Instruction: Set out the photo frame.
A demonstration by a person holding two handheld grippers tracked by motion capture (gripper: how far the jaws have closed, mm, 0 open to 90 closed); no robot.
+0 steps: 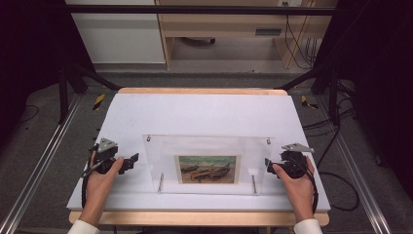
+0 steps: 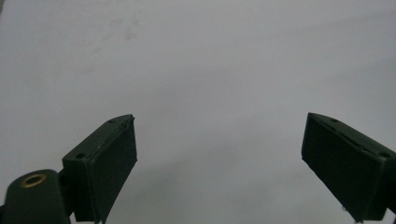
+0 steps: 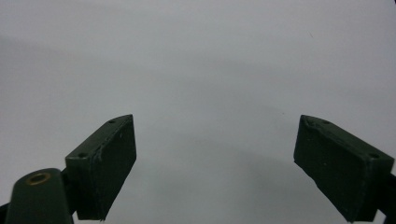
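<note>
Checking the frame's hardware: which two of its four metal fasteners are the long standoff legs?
The two at the bottom, the left leg and right leg: long metal rods, whereas the top-corner fasteners are small studs.

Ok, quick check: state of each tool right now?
Left tool: open, holding nothing, over the white table cover.
Right tool: open, holding nothing, beside the clear picture frame.
</note>
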